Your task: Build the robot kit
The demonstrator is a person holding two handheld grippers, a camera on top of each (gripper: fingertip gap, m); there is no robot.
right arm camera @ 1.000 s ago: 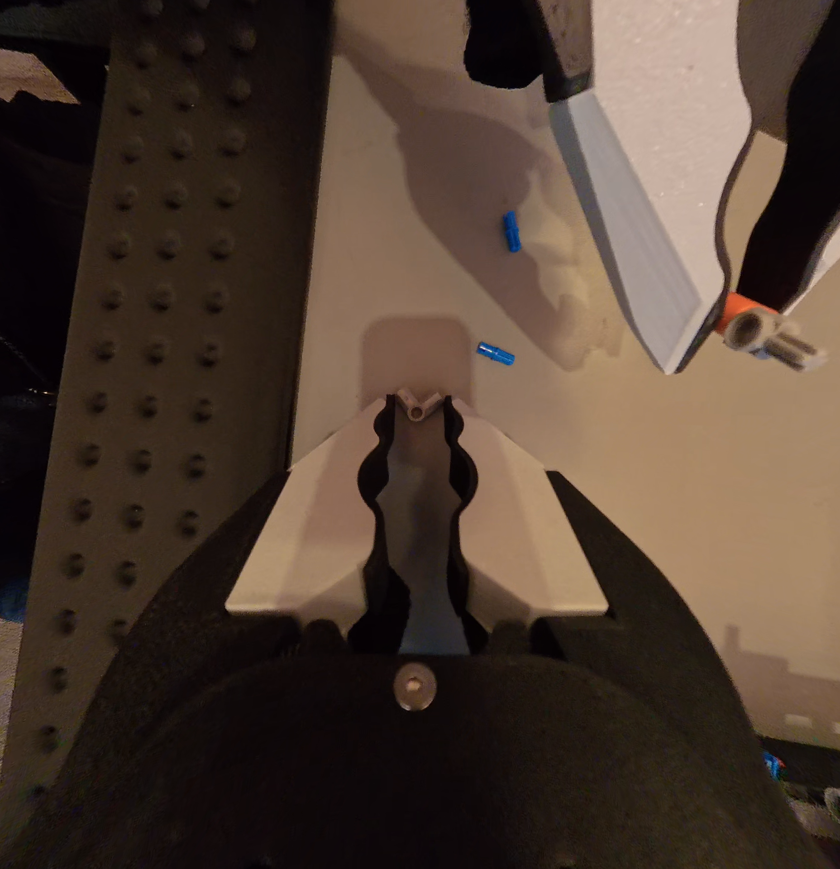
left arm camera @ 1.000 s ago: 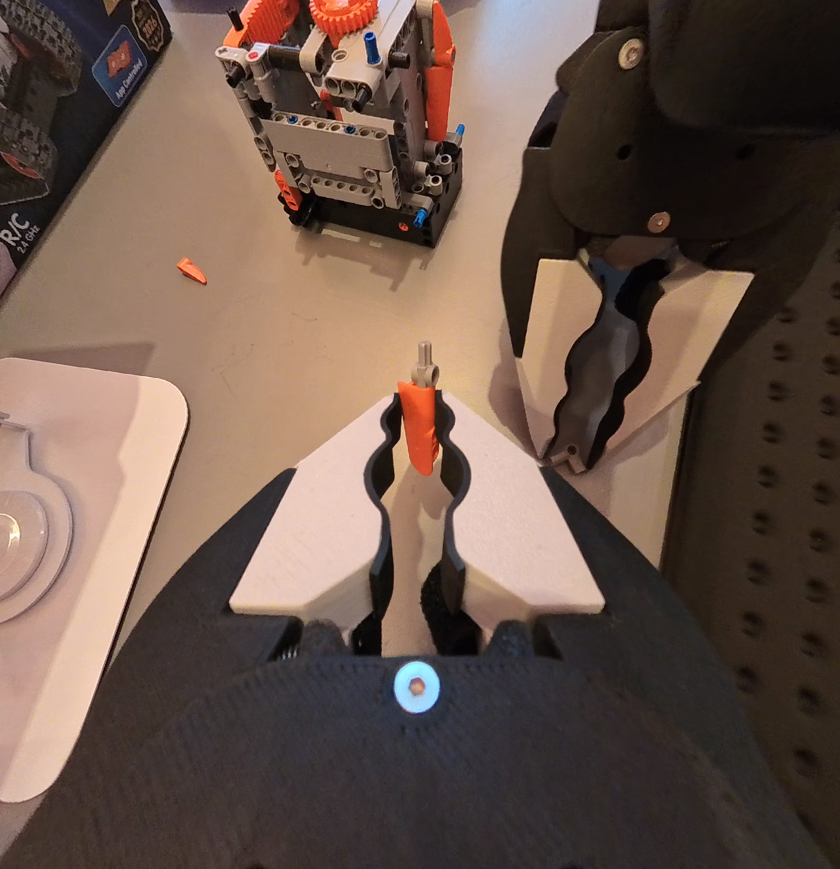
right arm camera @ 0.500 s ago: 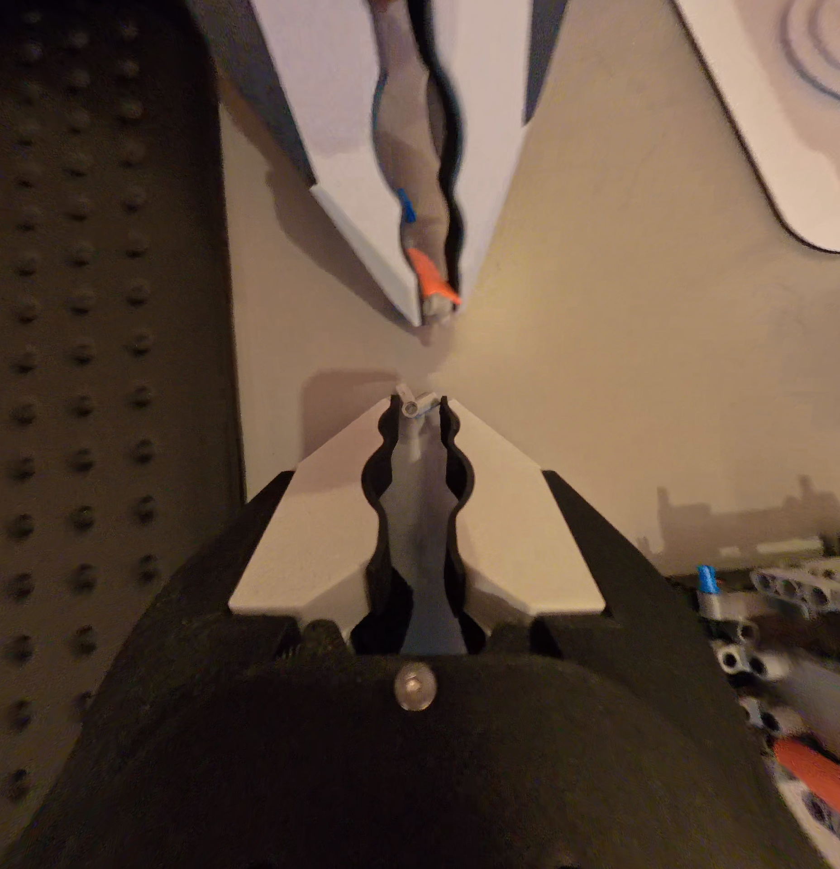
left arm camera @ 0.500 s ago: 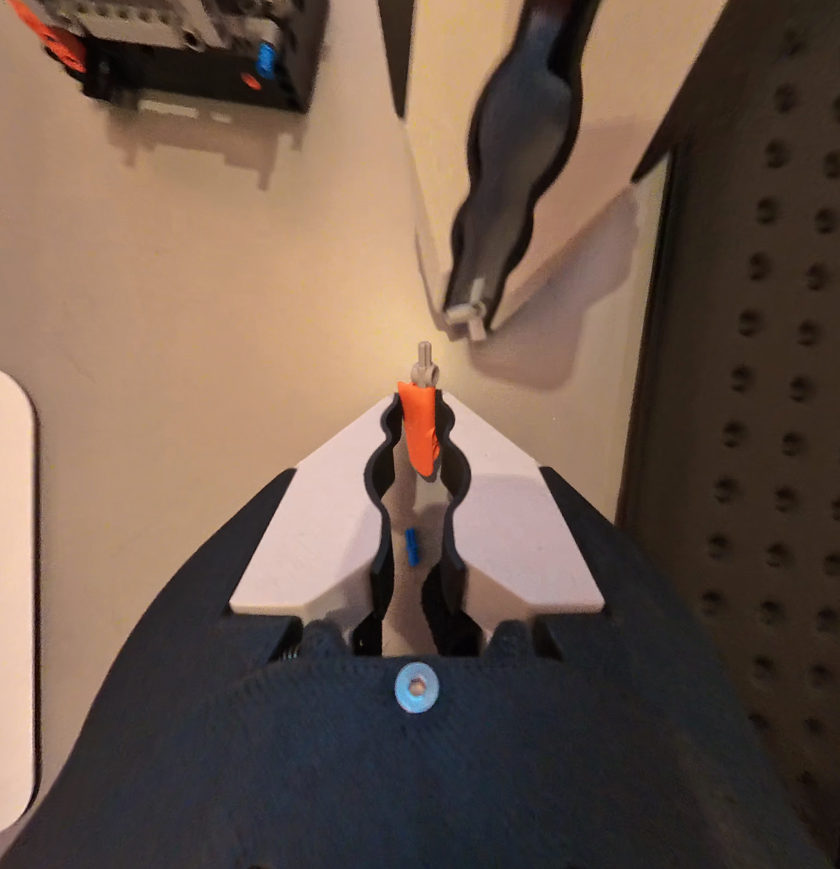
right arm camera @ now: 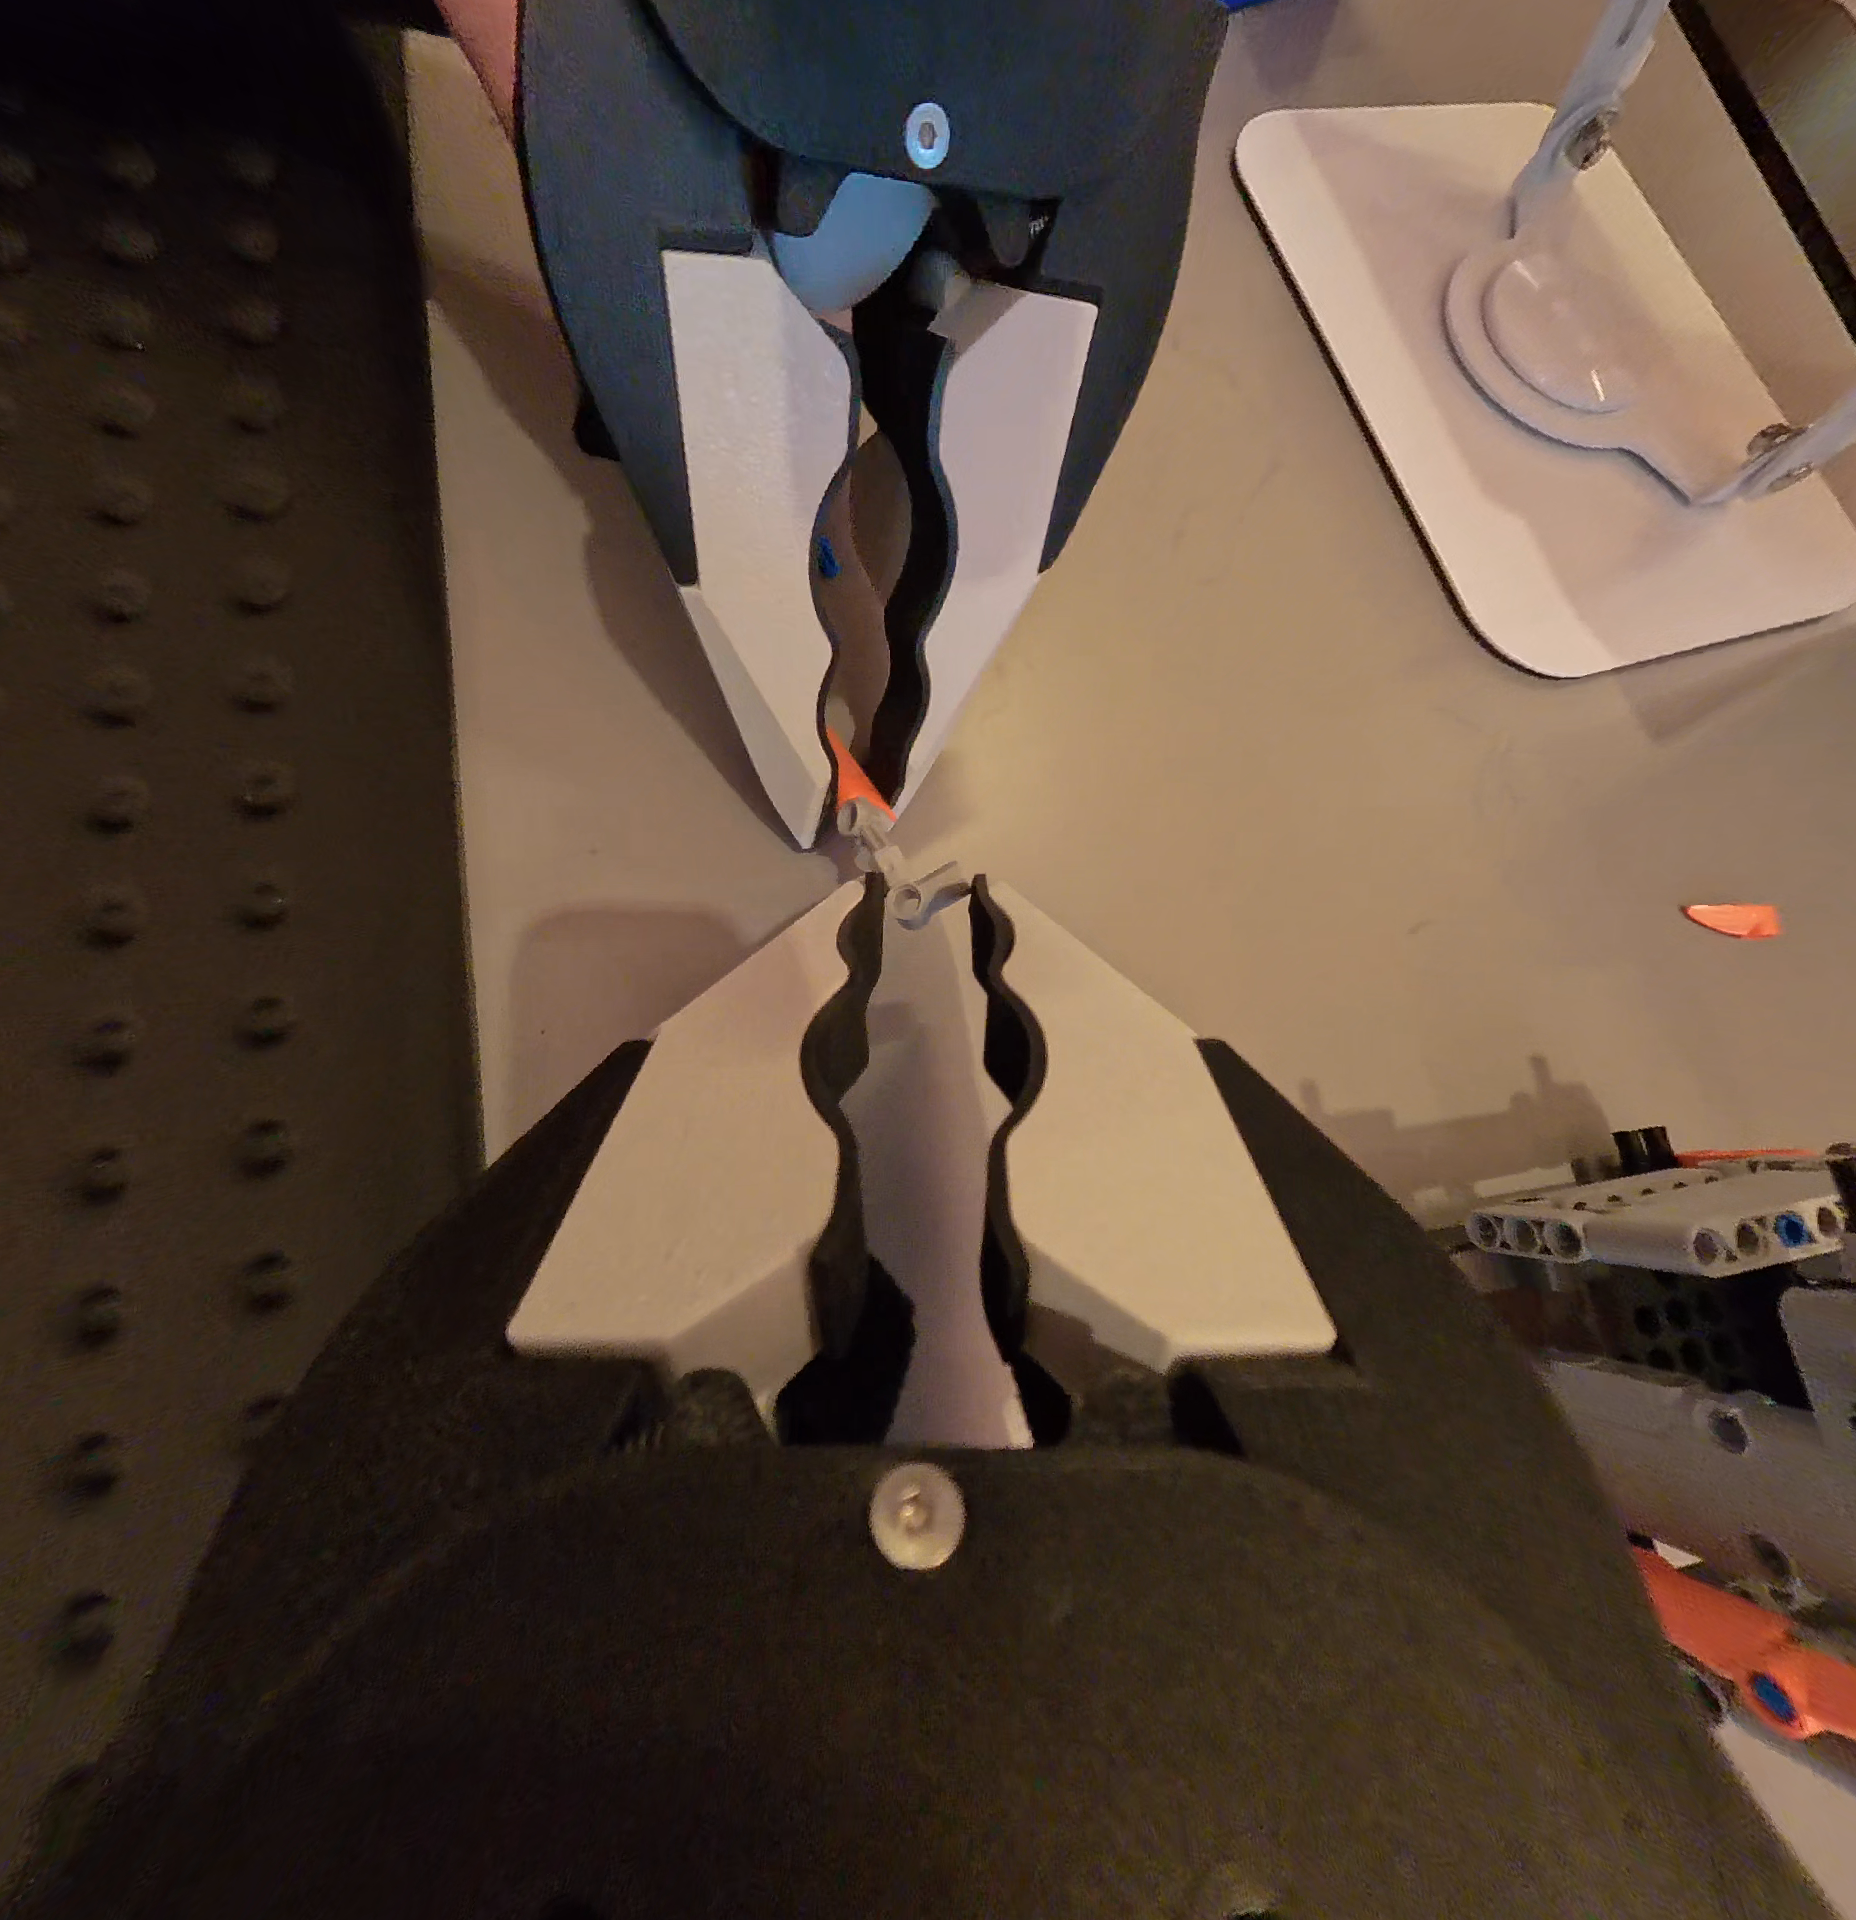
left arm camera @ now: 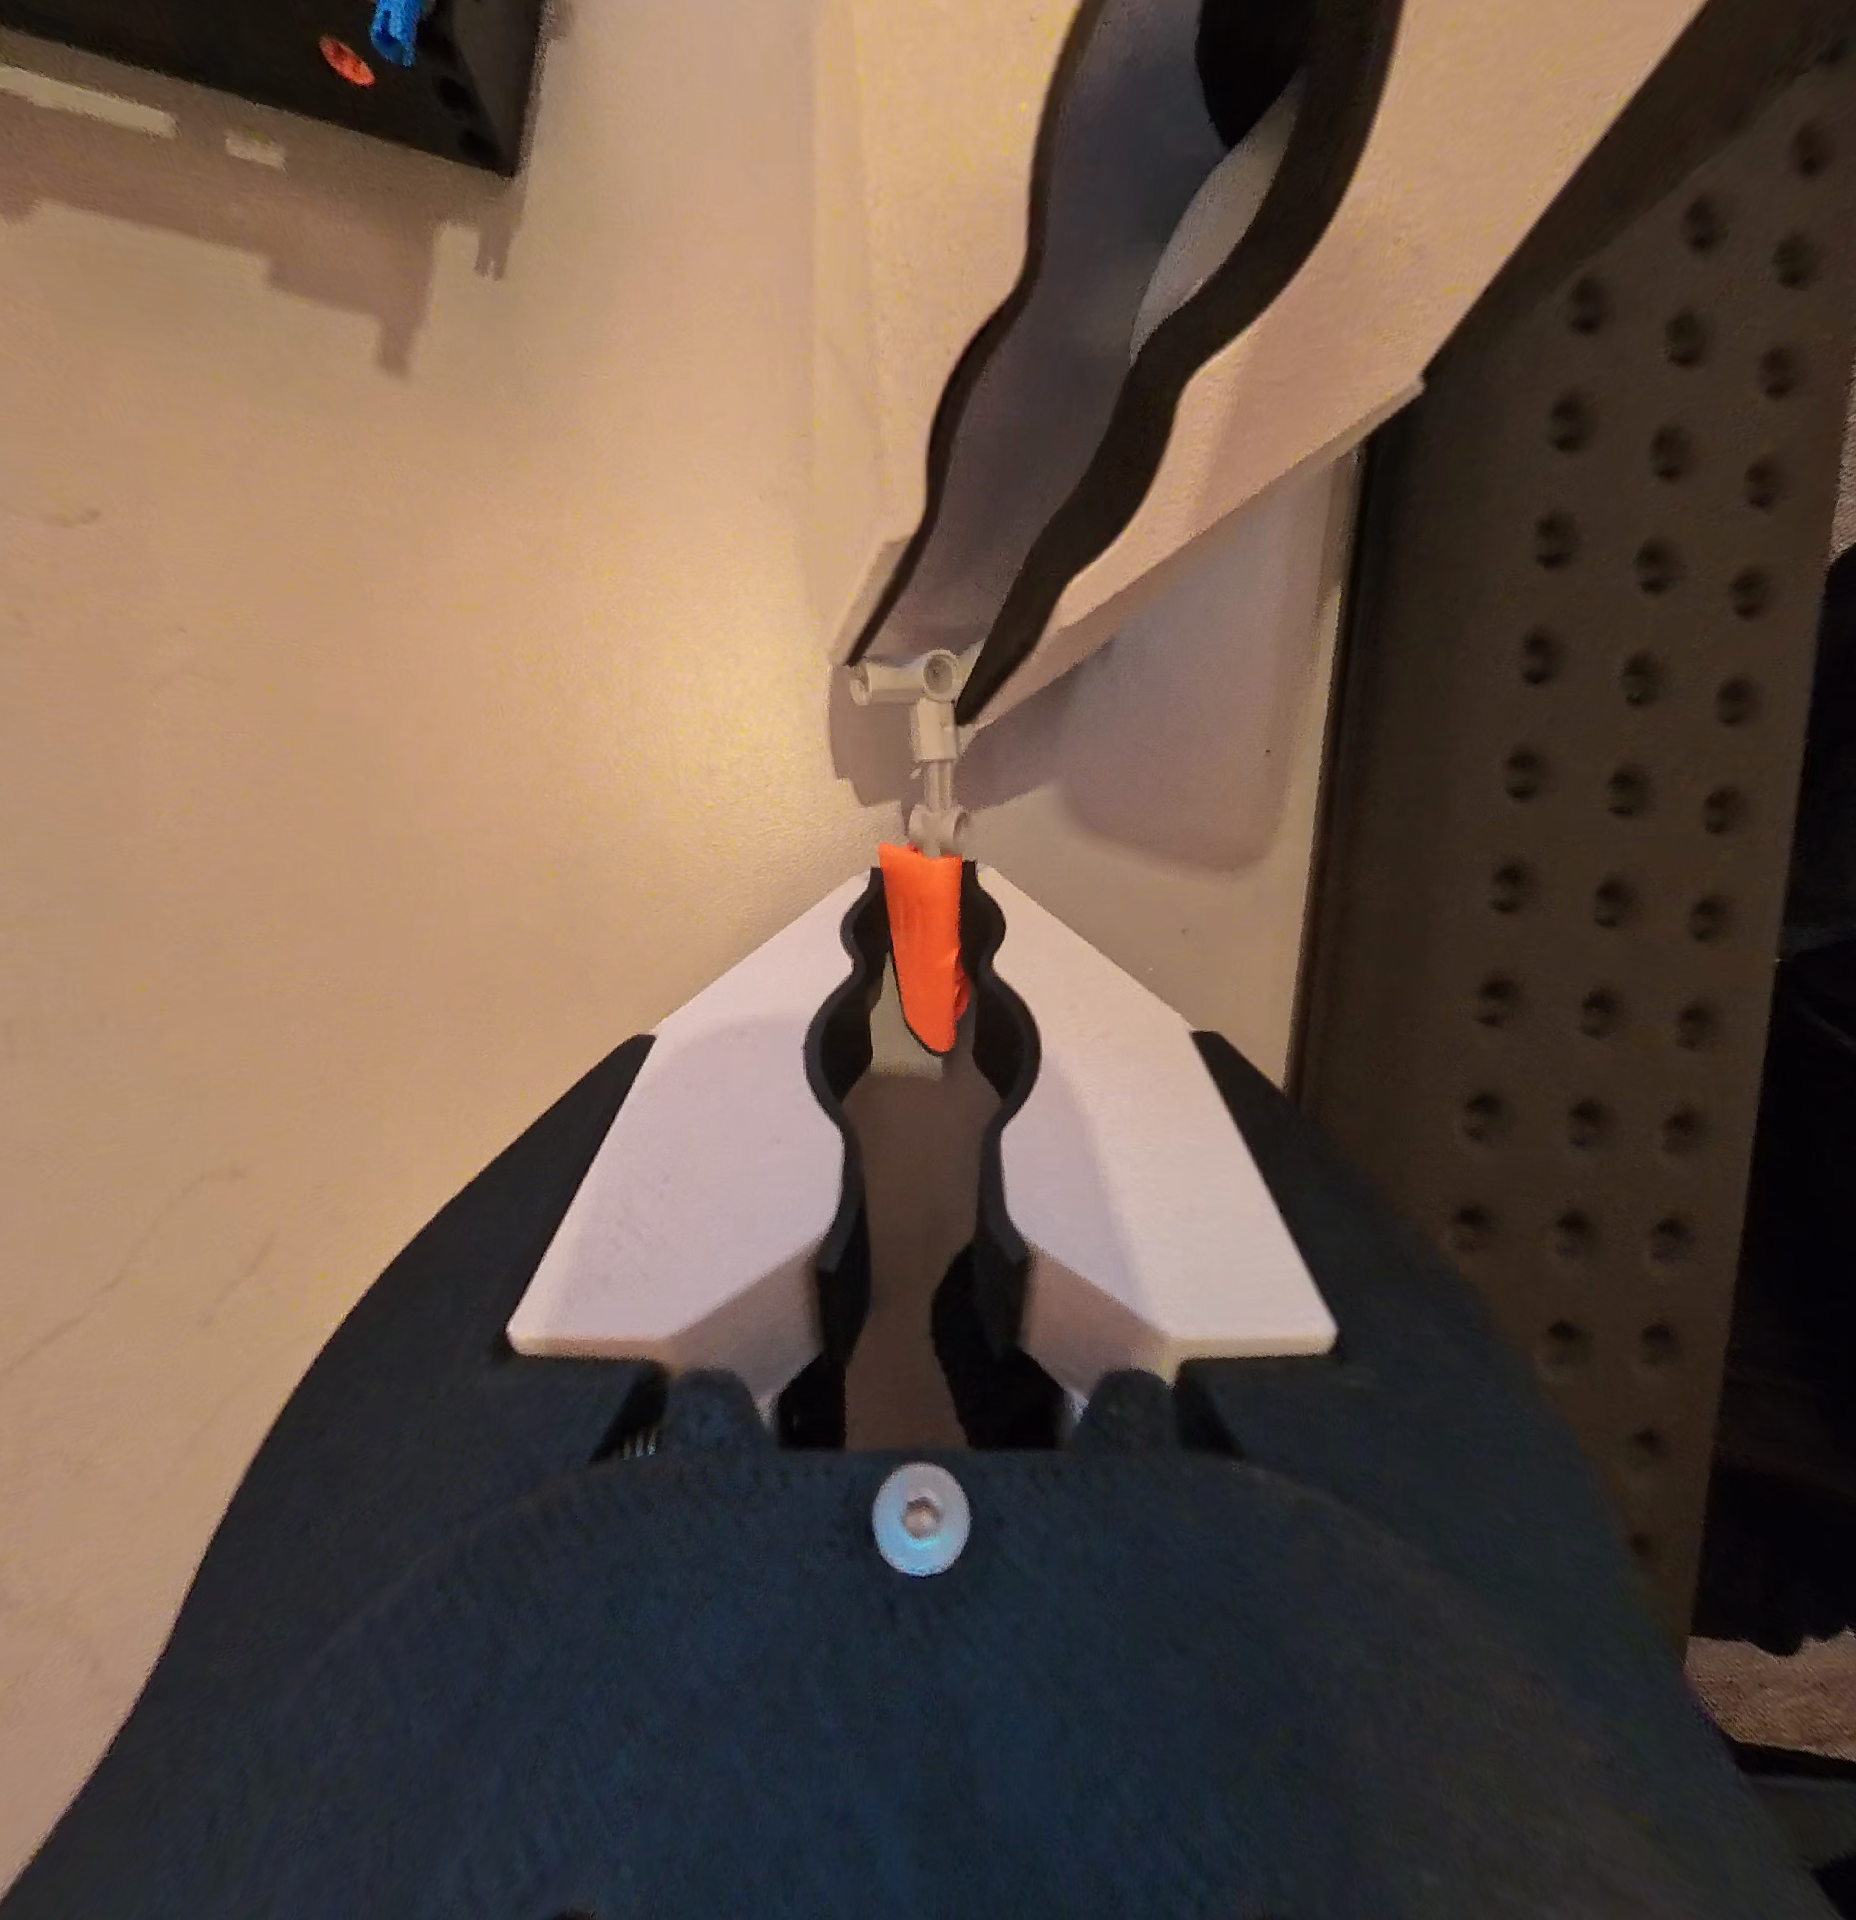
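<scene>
In the left wrist view, the left claw (left arm camera: 924, 883) is clamped at its tips on a small orange piece (left arm camera: 929, 940), which stands upright between the fingers. A short grey pin (left arm camera: 939, 821) sticks out of the orange piece's far end. The right claw (left arm camera: 908, 675) reaches in from the far right and pinches a grey angled connector (left arm camera: 908, 681) crosswise at its very tips. One leg of the connector points down and meets the grey pin, so the two parts touch end to end. This angle does not show whether they are pushed fully home. Both hang just above the pale table (left arm camera: 384, 727). A dark studded mat (left arm camera: 1589, 831) runs along the right, and the black base of a brick model (left arm camera: 280, 62) sits at the far left. In the right wrist view, the right claw (right arm camera: 919, 894) has its fingers drawn in on the grey angled connector (right arm camera: 919, 899), which spans the narrow gap at the tips. The left claw (right arm camera: 851, 821) faces it tip to tip from the far side, with the orange piece (right arm camera: 851, 779) showing between its fingers and the grey pin (right arm camera: 862, 826) running into the connector. A small blue pin (right arm camera: 825, 556) shows through the left claw's gap, apparently lying on the table beneath. A loose orange sliver (right arm camera: 1007, 920) lies on the table to the right, well apart from the claws. A white tray (right arm camera: 1423, 520) carrying a clear domed stand sits at the far right, and the brick model (right arm camera: 1682, 1247) is at the near right.
</scene>
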